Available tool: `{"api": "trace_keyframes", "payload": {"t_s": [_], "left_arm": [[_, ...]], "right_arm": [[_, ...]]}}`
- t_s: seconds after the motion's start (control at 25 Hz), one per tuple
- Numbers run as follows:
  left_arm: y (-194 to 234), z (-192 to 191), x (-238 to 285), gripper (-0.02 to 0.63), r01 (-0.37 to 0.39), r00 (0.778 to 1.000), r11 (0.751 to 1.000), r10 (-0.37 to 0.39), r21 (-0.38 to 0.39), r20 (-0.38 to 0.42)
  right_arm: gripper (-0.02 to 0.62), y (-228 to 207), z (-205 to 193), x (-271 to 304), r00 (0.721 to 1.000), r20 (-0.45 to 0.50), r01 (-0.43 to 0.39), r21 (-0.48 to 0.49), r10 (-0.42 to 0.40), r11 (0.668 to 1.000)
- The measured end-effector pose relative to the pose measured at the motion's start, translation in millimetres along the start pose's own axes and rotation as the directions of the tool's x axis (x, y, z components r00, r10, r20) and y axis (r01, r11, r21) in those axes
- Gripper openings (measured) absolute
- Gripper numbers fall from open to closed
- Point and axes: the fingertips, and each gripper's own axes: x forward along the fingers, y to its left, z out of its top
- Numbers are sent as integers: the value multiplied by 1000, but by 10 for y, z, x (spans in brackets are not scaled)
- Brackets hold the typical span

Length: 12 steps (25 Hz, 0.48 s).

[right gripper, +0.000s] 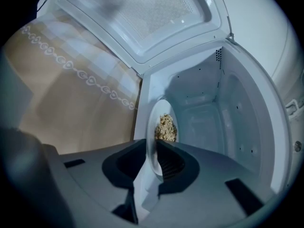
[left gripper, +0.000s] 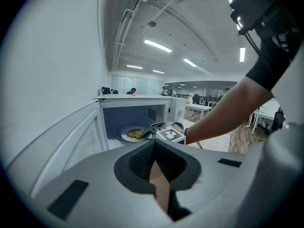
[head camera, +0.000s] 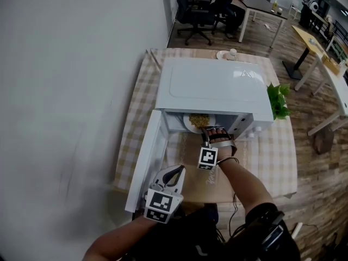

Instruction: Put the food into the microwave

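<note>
One arm [head camera: 244, 181] extends, right tool [right gripper: 154, 152] clamping the plate [right gripper: 159, 123] inside the microwave [head camera: 217, 86].

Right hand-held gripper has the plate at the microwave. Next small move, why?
Probably slide the plate a little deeper: the right hand-held gripper is shut on its rim, and the food sits just inside the microwave's open front.

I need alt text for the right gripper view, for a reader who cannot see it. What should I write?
The right tool grips the rim of a white plate of food, holding it at the mouth of an open microwave. The door stands wide open, with a checked tablecloth beside it.
</note>
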Motion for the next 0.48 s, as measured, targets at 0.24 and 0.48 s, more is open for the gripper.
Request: {"api": "trace_keyframes", "payload": {"t_s": [0.24, 0.48], "left_arm": [[-15, 42, -16, 9, -5, 1000, 1000, 5, 4, 13], [-24, 49, -33, 9, -9, 1000, 1000, 9, 1, 17]], "right_arm": [[107, 9, 130, -169, 998, 70, -7, 44, 4, 999], [21, 71, 331, -273, 988, 151, -23, 83, 10, 996]]}}
